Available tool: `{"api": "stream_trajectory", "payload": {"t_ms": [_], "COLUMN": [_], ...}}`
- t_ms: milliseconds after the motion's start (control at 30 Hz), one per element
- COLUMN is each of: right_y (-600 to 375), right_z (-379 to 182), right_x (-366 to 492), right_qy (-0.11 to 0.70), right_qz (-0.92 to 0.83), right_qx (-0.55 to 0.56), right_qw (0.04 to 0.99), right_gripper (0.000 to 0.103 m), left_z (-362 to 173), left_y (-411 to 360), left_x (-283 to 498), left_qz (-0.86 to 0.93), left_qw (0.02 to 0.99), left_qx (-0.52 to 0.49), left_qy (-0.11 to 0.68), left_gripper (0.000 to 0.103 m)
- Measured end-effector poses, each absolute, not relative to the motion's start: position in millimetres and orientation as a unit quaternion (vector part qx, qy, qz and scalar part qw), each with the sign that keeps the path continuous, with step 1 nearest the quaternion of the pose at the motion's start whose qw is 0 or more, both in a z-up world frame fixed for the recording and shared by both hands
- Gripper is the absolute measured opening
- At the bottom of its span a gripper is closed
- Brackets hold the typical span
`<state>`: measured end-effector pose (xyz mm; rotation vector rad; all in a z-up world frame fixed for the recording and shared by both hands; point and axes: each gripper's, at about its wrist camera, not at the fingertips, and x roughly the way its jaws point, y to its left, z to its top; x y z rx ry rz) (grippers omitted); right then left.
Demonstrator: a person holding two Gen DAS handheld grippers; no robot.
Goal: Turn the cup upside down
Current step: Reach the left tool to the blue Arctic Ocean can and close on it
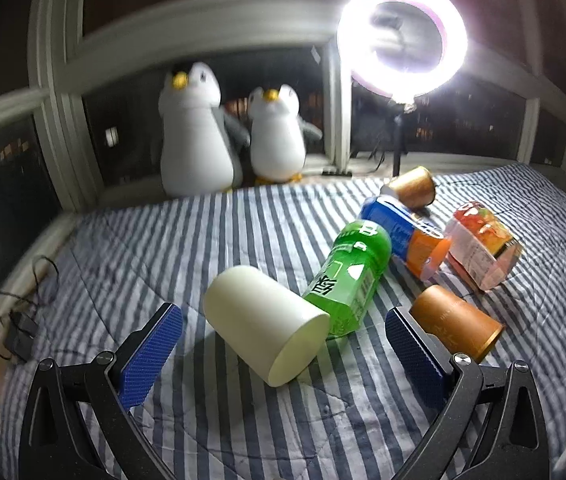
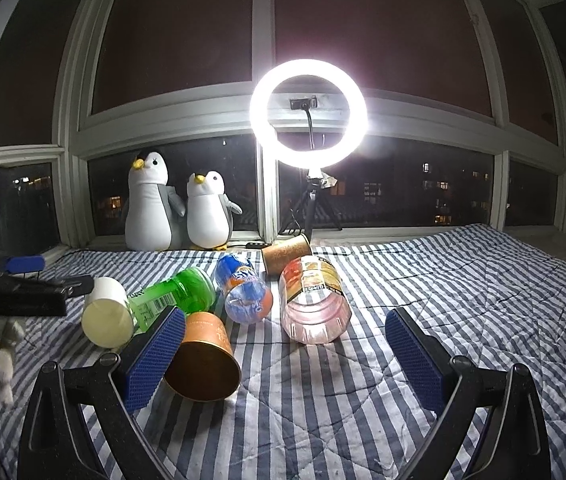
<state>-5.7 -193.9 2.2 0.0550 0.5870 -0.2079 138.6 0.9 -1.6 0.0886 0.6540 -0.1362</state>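
Observation:
A cream cup (image 1: pixel 267 328) lies on its side on the striped bedspread (image 1: pixel 163 248), its flat end turned toward me. My left gripper (image 1: pixel 283 314) is open, with a blue pad on either side of the cup, not touching it. In the right wrist view the same cream cup (image 2: pixel 107 316) lies at the left. My right gripper (image 2: pixel 286 316) is open and holds nothing. A copper cup (image 2: pixel 203 360) lies on its side against the right gripper's left finger, mouth toward me.
A green cup (image 1: pixel 347 276), a blue-orange cup (image 1: pixel 403 236), a clear pink cup (image 1: pixel 483 252) and two copper cups (image 1: pixel 455 320) (image 1: pixel 413 188) lie tipped over in a cluster. Two plush penguins (image 1: pixel 199 136) and a ring light (image 1: pixel 403 36) stand by the window. Cables (image 1: pixel 23 328) lie at left.

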Motion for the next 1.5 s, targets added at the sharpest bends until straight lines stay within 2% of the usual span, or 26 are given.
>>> {"api": "stream_trajectory", "payload": {"t_ms": [167, 333, 600, 900, 1233, 1500], "right_y": [-197, -201, -205, -219, -246, -263], "right_z": [3, 4, 7, 11, 8, 4], "right_x": [-7, -6, -6, -8, -13, -14], "right_qy": [0.289, 0.289, 0.287, 0.281, 0.284, 0.287], "right_qz": [-0.103, -0.106, -0.108, -0.125, -0.151, -0.163], "right_qx": [0.031, 0.035, 0.035, 0.033, 0.044, 0.058], "right_qw": [0.951, 0.951, 0.951, 0.951, 0.946, 0.942], "right_gripper": [0.099, 0.099, 0.099, 0.099, 0.099, 0.099], "left_z": [0, 2, 16, 4, -41, -62], "left_y": [11, -4, -53, -116, -153, -175], "left_x": [173, 208, 259, 322, 377, 394], "left_qz": [-0.052, -0.073, -0.113, -0.138, -0.131, -0.125], "left_qw": [0.929, 0.915, 0.895, 0.857, 0.792, 0.778], "left_qx": [0.018, 0.041, 0.049, 0.014, -0.048, -0.03], "left_qy": [0.367, 0.395, 0.428, 0.496, 0.594, 0.614], "left_gripper": [0.103, 0.103, 0.103, 0.101, 0.077, 0.077]}}
